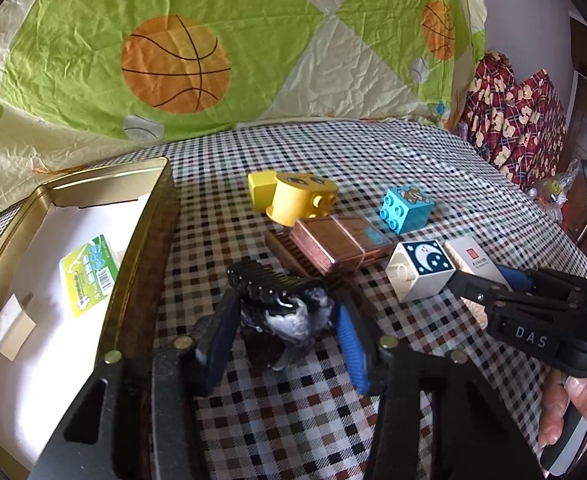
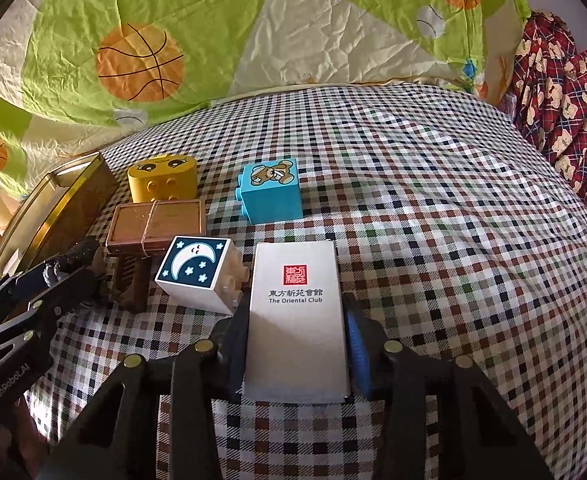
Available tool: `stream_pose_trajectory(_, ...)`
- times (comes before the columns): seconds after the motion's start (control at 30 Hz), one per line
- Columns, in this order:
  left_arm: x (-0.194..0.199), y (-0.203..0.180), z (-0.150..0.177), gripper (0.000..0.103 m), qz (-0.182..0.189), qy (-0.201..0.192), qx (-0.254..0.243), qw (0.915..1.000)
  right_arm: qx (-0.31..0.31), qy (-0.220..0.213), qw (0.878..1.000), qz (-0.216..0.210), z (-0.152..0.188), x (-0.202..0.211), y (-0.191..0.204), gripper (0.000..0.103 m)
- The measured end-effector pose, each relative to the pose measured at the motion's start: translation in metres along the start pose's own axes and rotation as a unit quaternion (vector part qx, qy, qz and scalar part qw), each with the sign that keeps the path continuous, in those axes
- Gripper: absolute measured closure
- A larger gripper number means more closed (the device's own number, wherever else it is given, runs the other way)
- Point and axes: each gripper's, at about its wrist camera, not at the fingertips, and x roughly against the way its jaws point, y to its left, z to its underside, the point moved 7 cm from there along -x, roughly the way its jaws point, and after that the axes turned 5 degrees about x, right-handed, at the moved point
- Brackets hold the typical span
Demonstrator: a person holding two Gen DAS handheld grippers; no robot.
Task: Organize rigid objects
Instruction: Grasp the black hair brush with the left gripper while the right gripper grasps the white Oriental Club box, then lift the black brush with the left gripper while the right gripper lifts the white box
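Both grippers are loaded at once, and that is where trouble could start. The left gripper [image 1: 285,320] has its fingers clamped on a lumpy black-and-white object [image 1: 281,304] with a ribbed top; I cannot tell what it is, and its uneven shape looks likely to twist or slip out between the pads on the way to the gold tin [image 1: 73,184] just to its left. The right gripper [image 2: 297,344] has its fingers pressed on the long sides of a white card box [image 2: 295,312], which lies flat on the checked cloth [image 2: 433,240]; a grip only near one end could let the far end sag or swing when lifted. The two grippers sit near each other, so lifting together may knock the moon block [image 2: 195,276] beside the white box, or the copper tin [image 2: 155,224] stacked on a dark slatted piece [image 2: 131,280]. Counting: one gold tin with one green packet [image 1: 89,276] inside, one white box, one copper tin, one slatted piece, one black-and-white object, three toy blocks — moon, blue bear block [image 2: 271,192], yellow face block [image 2: 161,180] — and one small yellow cube [image 1: 260,190].
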Motion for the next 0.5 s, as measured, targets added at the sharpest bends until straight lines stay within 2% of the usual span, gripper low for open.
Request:
stream_pose_trajectory(0.1, -0.005, 0.001, 0.001, 0.051, 0.001, 0.011, 0.006, 0.9999, 0.003, 0.001, 1.0, 0.003, 0.0, 0.0, 0.001, 0.058)
stream_pose_trajectory(0.17, -0.008, 0.005, 0.002, 0.035, 0.007, 0.019, 0.016, 0.9997, 0.003, 0.001, 1.0, 0.003, 0.0, 0.0, 0.001, 0.058)
stream_pose_trajectory(0.2, -0.008, 0.005, 0.002, 0.032, 0.013, 0.02, 0.019, 0.9995, 0.003, 0.001, 1.0, 0.003, 0.0, 0.0, 0.001, 0.058)
stream_pose_trajectory(0.33, -0.009, 0.003, 0.003, 0.032, 0.012, 0.024, 0.015, 0.9995, 0.006, 0.002, 1.0, 0.004, 0.0, -0.001, 0.002, 0.058)
stream_pose_trajectory(0.37, -0.009, 0.003, 0.003, 0.034, 0.016, 0.023, 0.016, 0.9995, 0.006, 0.001, 1.0, 0.003, 0.0, -0.001, 0.002, 0.058)
stream_pose_trajectory(0.4, -0.009, 0.003, 0.003, 0.042, 0.02, 0.025, 0.016, 0.9994, 0.007, 0.001, 1.0, 0.001, 0.0, -0.001, 0.002, 0.058)
stream_pose_trajectory(0.43, -0.01, 0.003, 0.003, 0.055, 0.023, 0.027, 0.017, 0.9992, 0.008, 0.001, 1.0, 0.0, 0.0, -0.001, 0.002, 0.058)
stream_pose_trajectory(0.5, -0.012, 0.002, 0.003, 0.07, 0.031, 0.033, 0.018, 0.9988, 0.009, 0.001, 1.0, -0.004, 0.0, -0.001, 0.003, 0.058)
